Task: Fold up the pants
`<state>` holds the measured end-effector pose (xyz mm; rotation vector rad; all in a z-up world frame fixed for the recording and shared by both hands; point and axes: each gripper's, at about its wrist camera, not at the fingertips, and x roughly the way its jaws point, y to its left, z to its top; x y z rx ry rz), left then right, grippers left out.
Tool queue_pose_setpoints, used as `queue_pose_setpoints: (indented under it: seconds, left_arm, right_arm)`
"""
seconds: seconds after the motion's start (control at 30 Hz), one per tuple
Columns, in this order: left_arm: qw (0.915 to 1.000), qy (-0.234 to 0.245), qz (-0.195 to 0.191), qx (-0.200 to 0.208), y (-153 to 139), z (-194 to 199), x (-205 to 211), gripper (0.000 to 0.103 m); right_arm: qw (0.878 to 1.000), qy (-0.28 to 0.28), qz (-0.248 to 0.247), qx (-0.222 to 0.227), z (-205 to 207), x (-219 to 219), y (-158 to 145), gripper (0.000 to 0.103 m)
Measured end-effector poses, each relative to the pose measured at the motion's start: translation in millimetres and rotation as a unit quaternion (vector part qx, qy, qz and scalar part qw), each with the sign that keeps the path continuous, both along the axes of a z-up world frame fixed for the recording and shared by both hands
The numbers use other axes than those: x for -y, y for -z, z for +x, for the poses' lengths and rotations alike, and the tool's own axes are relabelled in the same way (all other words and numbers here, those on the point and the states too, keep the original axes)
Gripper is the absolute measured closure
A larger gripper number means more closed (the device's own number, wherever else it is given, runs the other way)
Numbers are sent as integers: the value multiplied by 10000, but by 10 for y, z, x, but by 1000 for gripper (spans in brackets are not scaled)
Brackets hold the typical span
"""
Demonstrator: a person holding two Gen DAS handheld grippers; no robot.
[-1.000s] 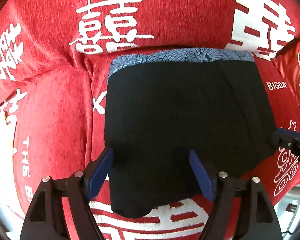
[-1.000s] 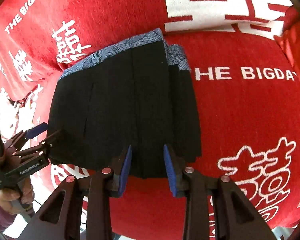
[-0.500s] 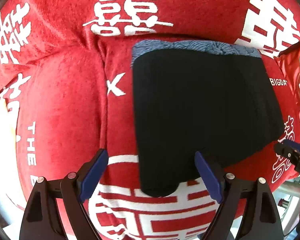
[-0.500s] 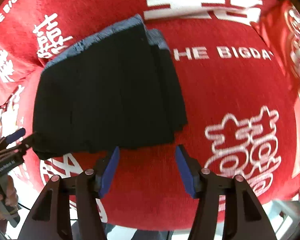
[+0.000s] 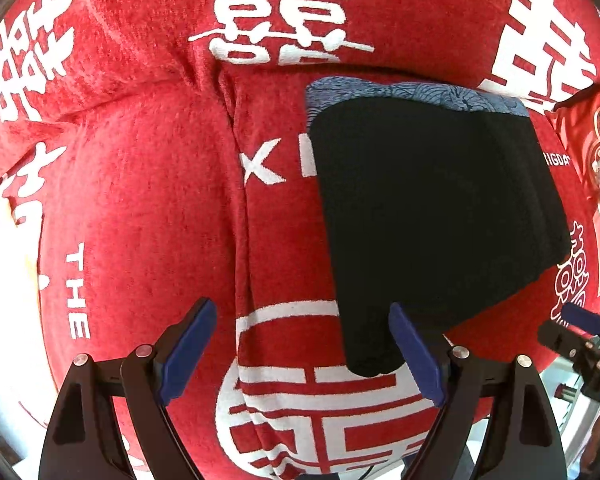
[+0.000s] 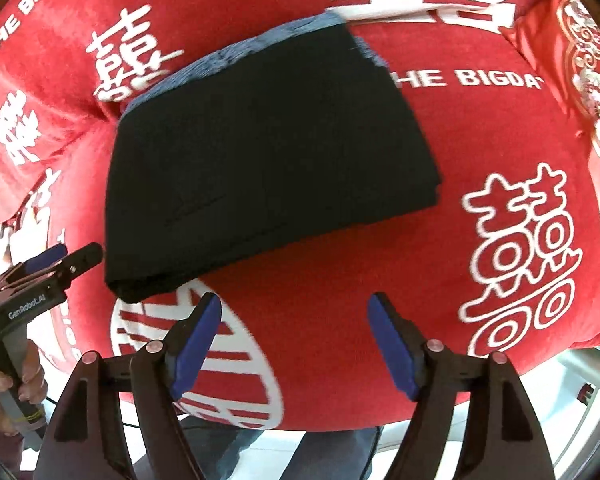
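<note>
**Operator:** Left claw [image 5: 300, 346] first: I see both blue pads spread wide over the red blanket [image 5: 140, 200], pointing down at it. Its right pad [image 5: 414, 354] overlaps the near left corner of the folded black pants [image 5: 432, 216] in my left view, but nothing is pinched; most of the gap between the pads shows only blanket.

**Inspector:** And the right claw?

**Operator:** Right claw [image 6: 294, 344] is opening as I look, and nothing lies between its pads. Only red blanket with white print shows in the gap. The pants' near edge sits beyond the fingertips, apart from them.

**Inspector:** Where are the pants?

**Operator:** Lying flat on the blanket, folded into a compact dark block. A blue patterned waistband [image 5: 412, 94] runs along the far edge. In my right view the block [image 6: 268, 152] sits left of centre, slanted, with layered folds visible at its near left corner and along its right side. The right view is slightly blurred.

**Inspector:** Anything beside them?

**Operator:** A red cushion [image 6: 588, 80] with ornate white and gold pattern lies at the far right, apart from the pants. White characters and the words "THE BIGDA" are printed on the blanket.

**Inspector:** Do the claws see each other?

**Operator:** Yes. My right view catches the left claw at the left edge, its tip near the pants' near left corner, with a hand [image 6: 4, 392] on its grip. Whether that tip touches the cloth I cannot tell. My left view catches the right claw's tip at the right edge, clear of the pants.
</note>
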<state>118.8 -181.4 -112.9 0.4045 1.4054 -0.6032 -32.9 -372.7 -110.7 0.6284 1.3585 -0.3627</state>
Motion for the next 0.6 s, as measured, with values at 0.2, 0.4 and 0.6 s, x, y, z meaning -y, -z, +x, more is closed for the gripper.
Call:
queue_pose_setpoints:
  seconds: [0.2, 0.4, 0.6]
  left_arm:
    - [10000, -69, 29, 65, 65, 45, -30, 0]
    - [9992, -399, 57, 1, 106, 118, -29, 0]
    - [9974, -718, 56, 4, 70, 178, 48, 0]
  right_arm:
    - [9998, -164, 7, 121, 83, -148, 7, 23]
    - [9989, -369, 74, 264, 200, -38, 26, 22]
    - [9969, -671, 102, 387, 342, 174, -76, 21]
